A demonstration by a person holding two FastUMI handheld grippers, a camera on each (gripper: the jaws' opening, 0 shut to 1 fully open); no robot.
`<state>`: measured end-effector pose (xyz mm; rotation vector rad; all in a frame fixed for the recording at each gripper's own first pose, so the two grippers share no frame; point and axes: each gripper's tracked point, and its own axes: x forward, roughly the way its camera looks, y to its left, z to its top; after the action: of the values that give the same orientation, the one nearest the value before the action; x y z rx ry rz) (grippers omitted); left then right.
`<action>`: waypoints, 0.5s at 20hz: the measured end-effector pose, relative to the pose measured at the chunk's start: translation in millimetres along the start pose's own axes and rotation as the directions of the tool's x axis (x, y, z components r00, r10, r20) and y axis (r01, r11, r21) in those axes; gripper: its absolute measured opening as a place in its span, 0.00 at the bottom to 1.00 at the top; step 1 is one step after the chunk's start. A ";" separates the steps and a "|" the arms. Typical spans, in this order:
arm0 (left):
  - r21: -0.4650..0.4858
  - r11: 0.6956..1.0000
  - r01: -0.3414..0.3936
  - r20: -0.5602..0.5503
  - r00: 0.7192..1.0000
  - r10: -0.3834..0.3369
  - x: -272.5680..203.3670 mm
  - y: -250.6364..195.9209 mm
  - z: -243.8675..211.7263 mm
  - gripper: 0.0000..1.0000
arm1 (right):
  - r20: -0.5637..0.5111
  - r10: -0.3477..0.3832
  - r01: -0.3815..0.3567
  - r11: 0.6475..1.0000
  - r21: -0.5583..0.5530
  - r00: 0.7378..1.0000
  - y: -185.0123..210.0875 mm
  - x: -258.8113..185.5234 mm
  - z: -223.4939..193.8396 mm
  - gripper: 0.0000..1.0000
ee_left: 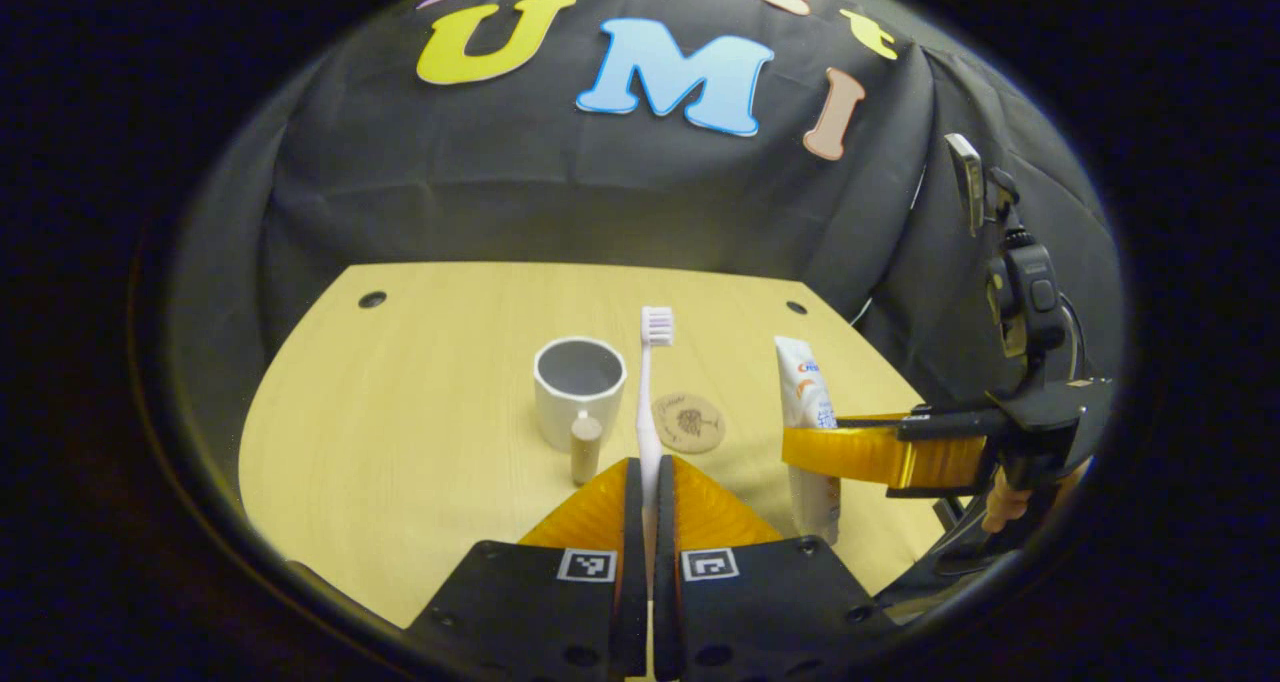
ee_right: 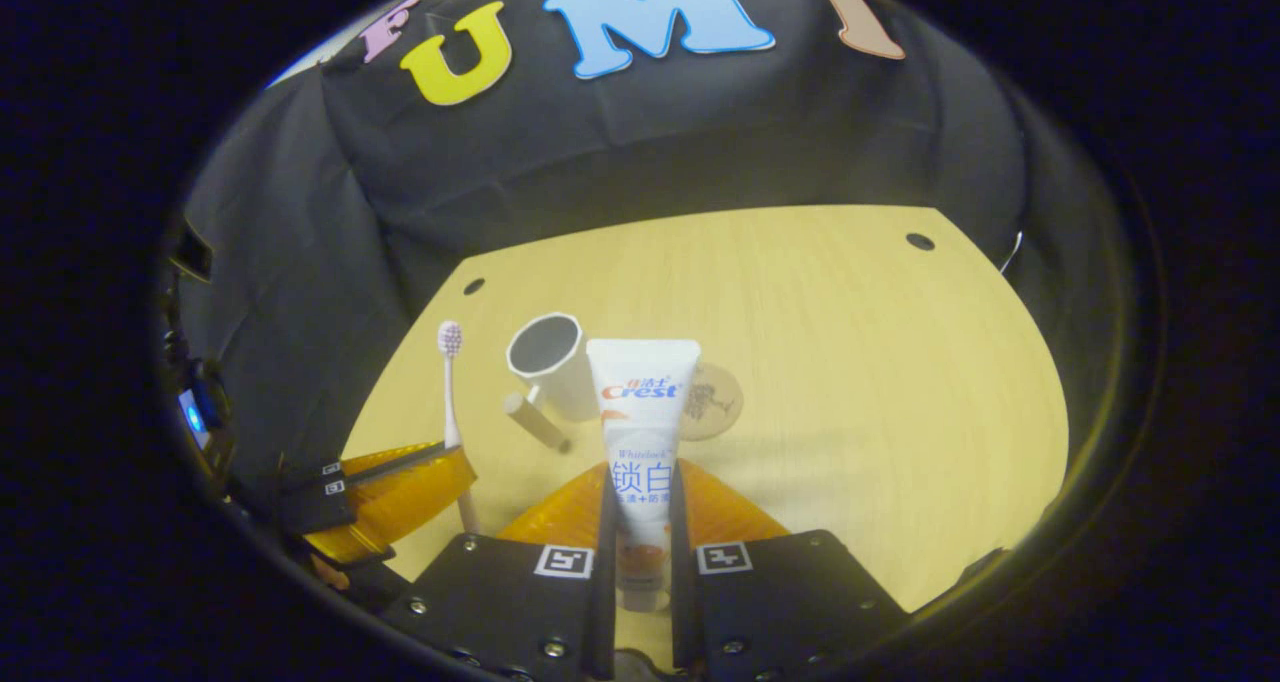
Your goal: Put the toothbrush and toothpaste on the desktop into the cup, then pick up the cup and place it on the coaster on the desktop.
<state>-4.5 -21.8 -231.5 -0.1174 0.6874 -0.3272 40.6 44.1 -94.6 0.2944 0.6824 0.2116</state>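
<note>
Now both tools are loaded, as far as I can judge. In the left gripper view the left gripper [ee_left: 648, 482] has its fingers drawn narrow onto the handle of the toothbrush [ee_left: 651, 392], which stands upright with its bristles at the centre of the frame. In the right gripper view the right gripper [ee_right: 640, 522] is clamped on the lower half of the toothpaste [ee_right: 640, 432], the tube upright, flat end on top.

The cup [ee_left: 580, 382] sits on the desk [ee_left: 400, 442], just left of centre in the left gripper view, mouth open and nothing inside (its stubby wooden handle points toward the camera). The coaster [ee_left: 688, 422] lies flat just right of the cup, bare, near the centre.

The step in hand looks like the drop into the cup. I would bring one item at a time, since two grippers over one small mouth are likely to knock together. Carry the toothbrush over the rim, keep it upright, lower the handle end past the lip before letting go, so it leans on the wall and does not tip the cup. The tube is wider; enter it near the far side of the mouth. Keep clear of the handle on approach, as a nudge there could turn or slide the cup.
</note>
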 end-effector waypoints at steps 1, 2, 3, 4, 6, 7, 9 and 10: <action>0.002 1.000 0.006 0.024 1.000 -0.006 -0.9 4.3 5.4 0.10 | 0.033 0.005 -0.005 1.000 -0.006 0.999 2.6 -2.7 10.1 0.23; 0.001 1.000 0.014 0.051 0.999 -0.014 -1.8 8.5 9.6 0.10 | 0.064 0.009 -0.008 1.000 -0.013 0.998 4.7 -4.4 19.6 0.23; 0.002 1.000 0.020 0.073 0.997 -0.020 0.2 11.2 13.5 0.10 | 0.095 0.010 -0.008 1.000 -0.022 0.995 5.6 -6.0 30.4 0.23; 0.004 1.000 0.021 0.093 0.995 -0.021 2.2 14.6 15.7 0.10 | 0.125 0.007 -0.004 1.000 -0.031 0.992 6.3 -5.0 39.4 0.23; -0.003 1.000 0.024 0.138 0.990 -0.024 7.1 26.7 21.2 0.10 | 0.171 0.000 0.008 0.999 -0.043 0.985 5.0 -7.5 52.2 0.23; -0.007 1.000 0.025 0.163 0.986 -0.024 11.5 32.8 25.7 0.10 | 0.186 -0.006 0.014 0.999 -0.042 0.983 4.0 -7.9 60.0 0.23; -0.004 1.000 0.023 0.217 0.976 -0.022 25.5 46.7 36.9 0.10 | 0.198 -0.014 0.021 0.999 -0.029 0.980 2.0 -5.0 68.7 0.23; 0.003 1.000 0.013 0.245 0.970 -0.013 36.2 52.9 45.6 0.10 | 0.200 -0.021 0.025 0.999 -0.021 0.980 0.8 -3.3 70.9 0.23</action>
<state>64.5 16.0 -229.5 -0.1583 0.4420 -0.3191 83.8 30.0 -40.2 0.2810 0.4841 0.1653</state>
